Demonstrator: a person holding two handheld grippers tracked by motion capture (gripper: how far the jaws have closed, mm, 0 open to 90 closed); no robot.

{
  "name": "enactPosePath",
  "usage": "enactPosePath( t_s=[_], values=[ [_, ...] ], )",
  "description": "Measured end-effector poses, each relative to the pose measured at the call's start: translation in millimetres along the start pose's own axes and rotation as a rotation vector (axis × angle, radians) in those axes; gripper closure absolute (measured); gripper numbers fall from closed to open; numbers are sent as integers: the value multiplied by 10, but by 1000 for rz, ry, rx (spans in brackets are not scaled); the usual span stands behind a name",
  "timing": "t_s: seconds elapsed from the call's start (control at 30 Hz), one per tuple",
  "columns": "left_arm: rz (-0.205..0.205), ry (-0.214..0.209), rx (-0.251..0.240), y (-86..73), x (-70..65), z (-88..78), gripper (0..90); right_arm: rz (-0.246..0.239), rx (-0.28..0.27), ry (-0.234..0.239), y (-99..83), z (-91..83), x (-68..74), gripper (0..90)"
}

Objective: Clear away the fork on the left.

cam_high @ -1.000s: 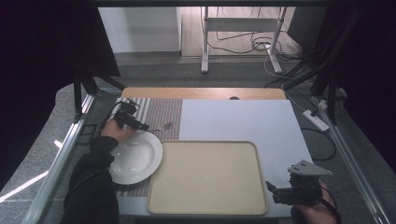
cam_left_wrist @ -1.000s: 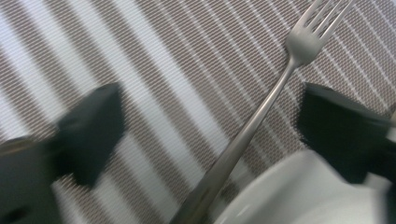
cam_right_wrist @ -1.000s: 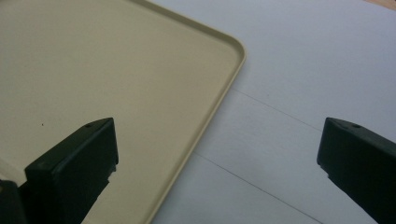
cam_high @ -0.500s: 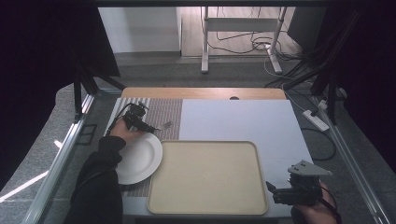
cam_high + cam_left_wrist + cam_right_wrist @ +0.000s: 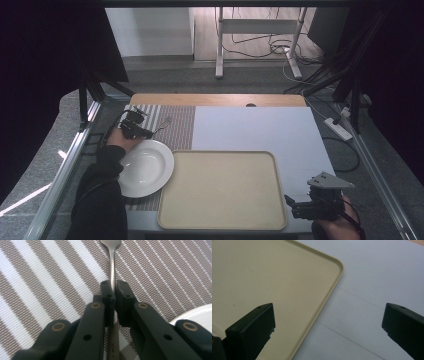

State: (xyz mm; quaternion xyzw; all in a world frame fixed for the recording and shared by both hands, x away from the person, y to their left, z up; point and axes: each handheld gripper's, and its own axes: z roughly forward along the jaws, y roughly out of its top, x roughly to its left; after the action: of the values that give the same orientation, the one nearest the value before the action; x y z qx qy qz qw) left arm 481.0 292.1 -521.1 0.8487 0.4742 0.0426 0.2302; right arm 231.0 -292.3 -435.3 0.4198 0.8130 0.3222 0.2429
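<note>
A metal fork [image 5: 112, 262] lies along the brown-and-white striped placemat [image 5: 50, 277], and my left gripper [image 5: 113, 288] is shut on its handle. From the high view, that left gripper [image 5: 142, 131] is at the table's far left, just beyond a white plate [image 5: 145, 167], with the fork [image 5: 164, 122] pointing right from it. I cannot tell whether the fork is lifted or resting on the mat. My right gripper [image 5: 295, 207] stands open at the near right corner of a beige tray [image 5: 220, 190], with nothing between its fingers. In the right gripper view the right gripper [image 5: 328, 317] straddles the tray's rim [image 5: 329, 290].
The plate's rim [image 5: 197, 315] is close to the right of the left jaws. A pale sheet [image 5: 255, 130] covers the table's middle and right. The striped placemat [image 5: 180, 125] lies under the plate. A wooden strip [image 5: 215, 99] runs along the far edge.
The left gripper reached right to the fork, then drew back left with the fork in its jaws. The right gripper has not moved.
</note>
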Motion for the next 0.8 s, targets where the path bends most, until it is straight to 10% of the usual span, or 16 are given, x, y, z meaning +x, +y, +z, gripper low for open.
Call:
enactPosePath(
  t_s=[0.43,0.8],
  values=[
    [-116,127,-28,-339,345,-482,845,1,-3,0,-1,-3,0,0],
    [-139,28,-111,-433,248,-743,844,0,-5,-1,-1,-9,-1,0]
  ],
)
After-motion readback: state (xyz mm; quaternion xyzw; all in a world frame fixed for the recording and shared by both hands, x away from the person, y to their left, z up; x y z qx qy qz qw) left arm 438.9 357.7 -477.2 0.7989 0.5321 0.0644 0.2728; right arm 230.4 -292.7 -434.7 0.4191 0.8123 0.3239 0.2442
